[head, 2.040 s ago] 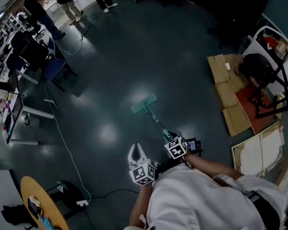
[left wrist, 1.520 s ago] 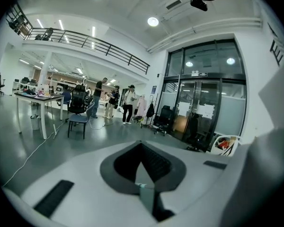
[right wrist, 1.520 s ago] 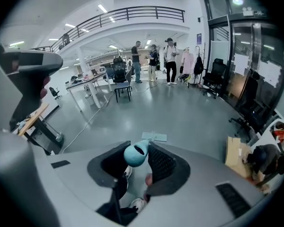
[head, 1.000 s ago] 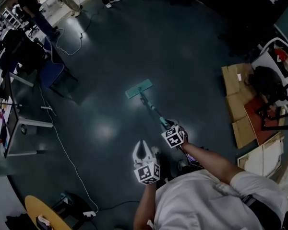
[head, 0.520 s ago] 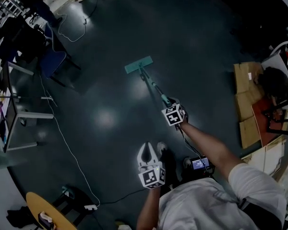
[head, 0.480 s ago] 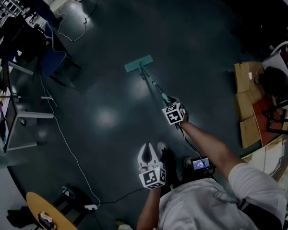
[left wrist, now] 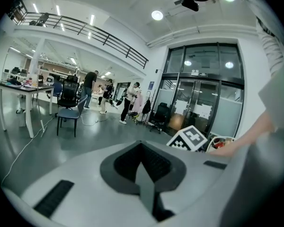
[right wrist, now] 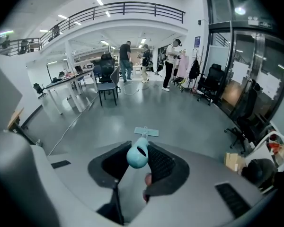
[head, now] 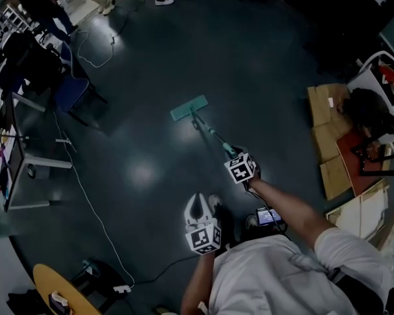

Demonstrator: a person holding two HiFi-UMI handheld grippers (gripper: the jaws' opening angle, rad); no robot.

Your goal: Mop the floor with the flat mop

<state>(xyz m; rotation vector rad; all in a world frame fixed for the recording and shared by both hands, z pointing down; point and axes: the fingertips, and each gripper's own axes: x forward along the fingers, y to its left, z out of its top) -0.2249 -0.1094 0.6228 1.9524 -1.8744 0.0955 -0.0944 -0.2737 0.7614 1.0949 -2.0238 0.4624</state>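
Observation:
The flat mop has a teal head (head: 189,108) lying on the dark floor ahead of me, and its thin handle (head: 213,136) slants back to my right gripper (head: 241,168). In the right gripper view the handle's rounded teal end (right wrist: 138,156) sticks up between the jaws of the right gripper (right wrist: 138,163), which is shut on it, with the mop head (right wrist: 146,131) far beyond. My left gripper (head: 198,201) hangs close to my body, left of the handle and apart from it. In its own view the left gripper (left wrist: 142,171) is shut with nothing in it.
Flattened cardboard sheets (head: 328,136) and a black frame stand (head: 381,143) lie at the right. A blue chair (head: 72,94), a desk and a white cable (head: 85,195) are at the left, and a round yellow table (head: 52,294) at the bottom left. People stand at the far end (right wrist: 125,60).
Over two seconds the right gripper pushed the mop head away across the floor, then drew it back a little toward me. The left gripper stayed near my body, shut.

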